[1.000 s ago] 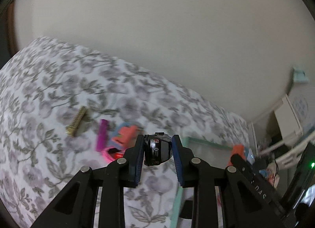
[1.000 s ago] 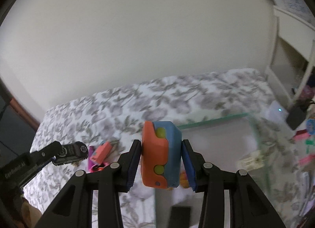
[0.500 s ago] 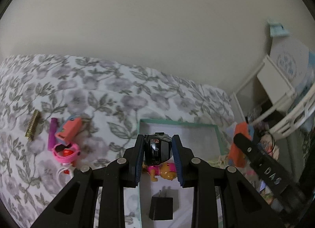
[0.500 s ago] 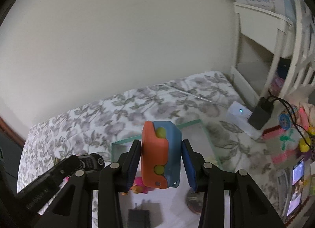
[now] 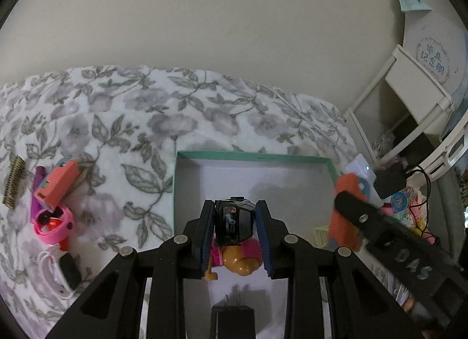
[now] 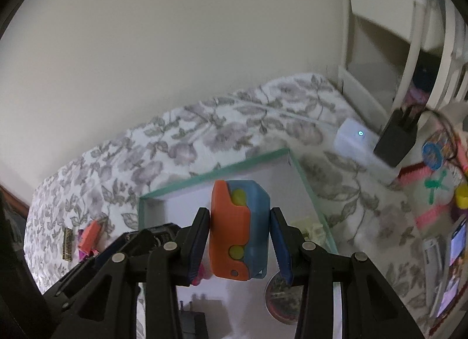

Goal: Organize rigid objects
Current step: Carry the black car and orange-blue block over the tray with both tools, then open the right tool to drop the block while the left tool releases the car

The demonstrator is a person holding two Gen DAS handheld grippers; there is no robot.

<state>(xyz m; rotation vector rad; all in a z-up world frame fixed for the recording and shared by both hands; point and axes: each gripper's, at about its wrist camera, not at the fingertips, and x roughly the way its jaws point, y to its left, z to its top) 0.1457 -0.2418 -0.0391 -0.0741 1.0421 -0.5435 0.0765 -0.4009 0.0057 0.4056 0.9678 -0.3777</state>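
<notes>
My left gripper (image 5: 235,229) is shut on a small black device (image 5: 233,222) and holds it above the green-rimmed white box (image 5: 251,155). My right gripper (image 6: 240,236) is shut on an orange and blue block (image 6: 238,227) with yellow dots, also over the box (image 6: 216,173). The right gripper and its block (image 5: 346,192) show at the box's right edge in the left wrist view. In the box lie a pink and tan toy figure (image 5: 237,258), a black plug adapter (image 5: 232,317), a yellowish piece (image 6: 304,226) and a round disc (image 6: 278,301).
On the floral bedspread left of the box lie an orange block (image 5: 57,182), a purple piece (image 5: 38,189), a pink ring toy (image 5: 52,223), a gold comb-like strip (image 5: 13,182) and a white cable with black plug (image 5: 63,270). A white shelf (image 5: 418,93), charger (image 6: 396,137) and clutter stand at right.
Both grippers have swung right from the loose toys to over the box, each still holding its object. The box and its contents have come into view beneath them.
</notes>
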